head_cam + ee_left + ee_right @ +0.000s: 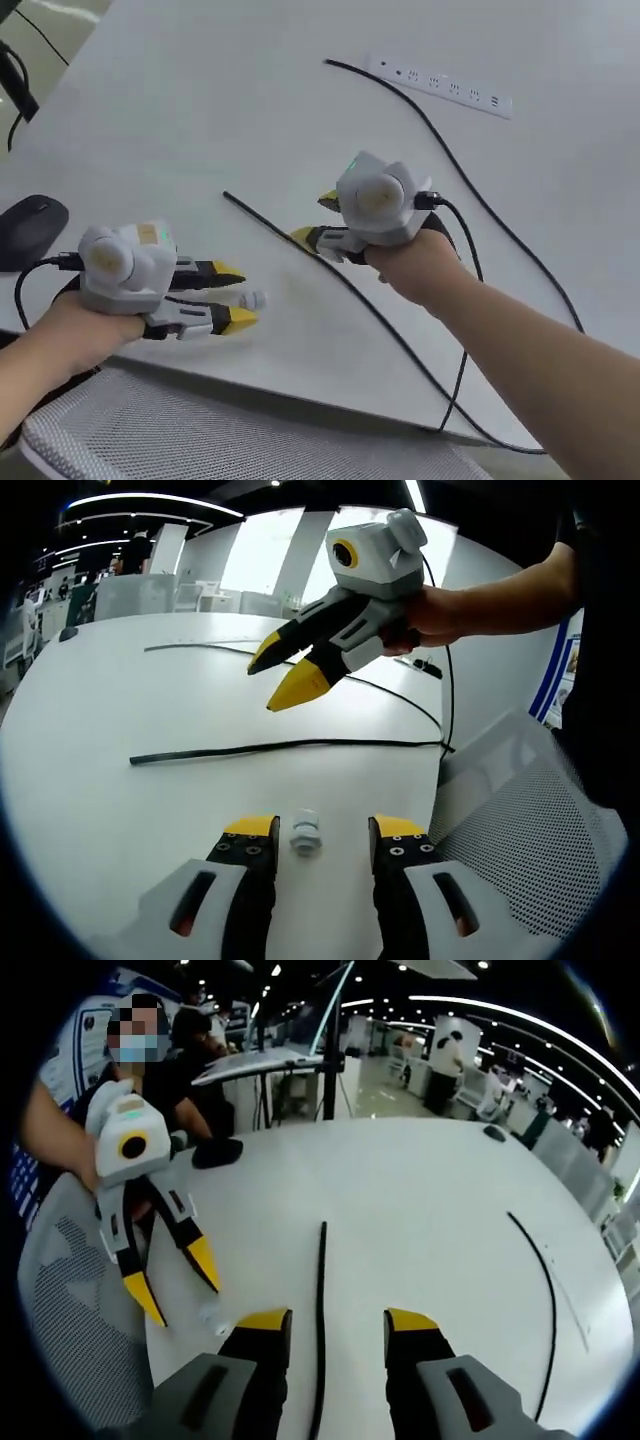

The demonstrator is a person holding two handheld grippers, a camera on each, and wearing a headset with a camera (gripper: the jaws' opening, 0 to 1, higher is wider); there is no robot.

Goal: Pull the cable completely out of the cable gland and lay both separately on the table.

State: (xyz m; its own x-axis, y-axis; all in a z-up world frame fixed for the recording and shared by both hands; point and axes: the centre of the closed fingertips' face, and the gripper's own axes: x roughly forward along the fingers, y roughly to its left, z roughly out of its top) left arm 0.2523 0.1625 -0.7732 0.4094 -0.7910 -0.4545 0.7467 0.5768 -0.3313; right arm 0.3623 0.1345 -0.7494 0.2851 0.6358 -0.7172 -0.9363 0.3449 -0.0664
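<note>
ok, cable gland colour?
The cable gland is white; the left gripper view shows it best.

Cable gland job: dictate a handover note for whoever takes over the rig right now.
Left gripper: open, with the cable gland lying loose between its jaws on the table.
Right gripper: open, holding nothing, raised over the cable.
Done: the cable is out of the gland, and the two lie apart on the table.
Left: seemingly nothing but drawing both grippers clear.

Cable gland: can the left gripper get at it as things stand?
Likely yes: the left gripper is open, and the cable gland lies on the table right between its jaws, with the cable lying apart.
</note>
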